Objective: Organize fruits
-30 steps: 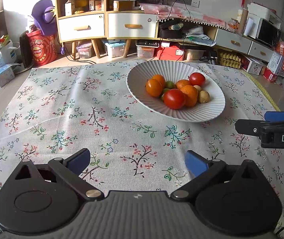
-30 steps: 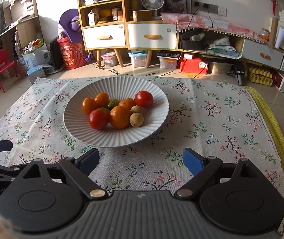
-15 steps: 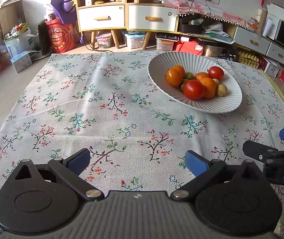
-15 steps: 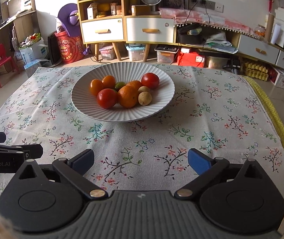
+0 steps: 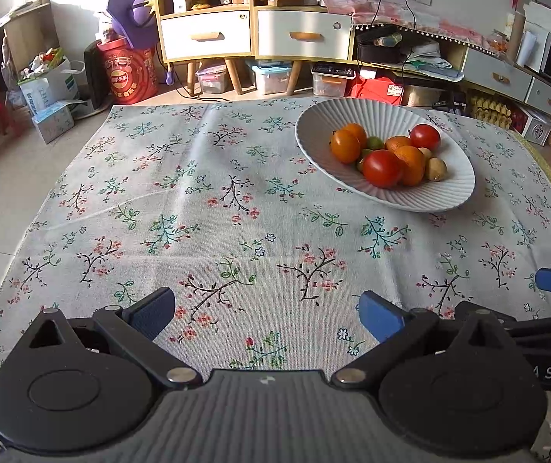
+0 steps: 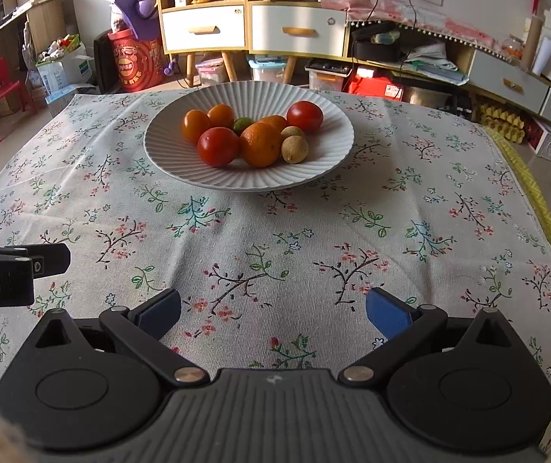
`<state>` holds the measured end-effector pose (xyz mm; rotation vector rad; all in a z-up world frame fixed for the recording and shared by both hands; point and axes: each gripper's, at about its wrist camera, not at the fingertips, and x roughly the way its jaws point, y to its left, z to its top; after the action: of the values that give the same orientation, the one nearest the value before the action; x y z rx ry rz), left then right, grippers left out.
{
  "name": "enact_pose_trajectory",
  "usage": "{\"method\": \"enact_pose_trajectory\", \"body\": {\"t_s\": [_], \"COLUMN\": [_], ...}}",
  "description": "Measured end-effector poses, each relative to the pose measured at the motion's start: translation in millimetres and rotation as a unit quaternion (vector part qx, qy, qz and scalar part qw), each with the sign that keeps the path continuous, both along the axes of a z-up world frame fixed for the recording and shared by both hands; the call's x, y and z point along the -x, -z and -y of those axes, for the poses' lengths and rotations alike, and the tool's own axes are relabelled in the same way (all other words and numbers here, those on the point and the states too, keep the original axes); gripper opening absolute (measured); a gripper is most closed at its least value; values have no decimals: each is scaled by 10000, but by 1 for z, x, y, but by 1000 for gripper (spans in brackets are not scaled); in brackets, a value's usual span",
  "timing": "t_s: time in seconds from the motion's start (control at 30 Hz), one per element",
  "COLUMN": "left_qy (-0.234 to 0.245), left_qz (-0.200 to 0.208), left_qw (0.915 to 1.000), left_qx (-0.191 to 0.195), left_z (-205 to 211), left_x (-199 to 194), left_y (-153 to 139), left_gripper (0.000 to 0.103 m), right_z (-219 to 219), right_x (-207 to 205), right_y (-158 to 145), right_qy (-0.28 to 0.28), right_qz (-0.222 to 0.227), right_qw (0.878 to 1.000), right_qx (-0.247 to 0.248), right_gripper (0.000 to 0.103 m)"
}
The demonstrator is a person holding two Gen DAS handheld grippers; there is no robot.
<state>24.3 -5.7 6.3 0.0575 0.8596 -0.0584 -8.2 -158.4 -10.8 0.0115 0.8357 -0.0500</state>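
I keep both the right gripper and left gripper spread, empty; the right's jaws have just been opening; approach the nearest tomato, frame centre, in the ribbed plate squarely

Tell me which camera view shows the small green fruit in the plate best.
The right wrist view: the green fruit sits near the picture's middle, between orange fruits on the white plate. In the left wrist view it lies off to the right, more hidden by its neighbours.
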Motion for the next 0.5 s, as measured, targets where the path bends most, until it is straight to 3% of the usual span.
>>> {"method": "enact_pose_trajectory", "body": {"t_s": [0.5], "left_qy": [9], "left_qz": [111], "left_qw": [9999], "left_qx": [45], "left_z": [1], "left_x": [3], "left_y": [-4], "left_gripper": [101], "right_z": [-1], "right_x": [0], "right_y": [0], "right_qy": [44], "right_qz": [38], "right_qw": [9999], "right_qx": [97], "right_gripper": [102]}}
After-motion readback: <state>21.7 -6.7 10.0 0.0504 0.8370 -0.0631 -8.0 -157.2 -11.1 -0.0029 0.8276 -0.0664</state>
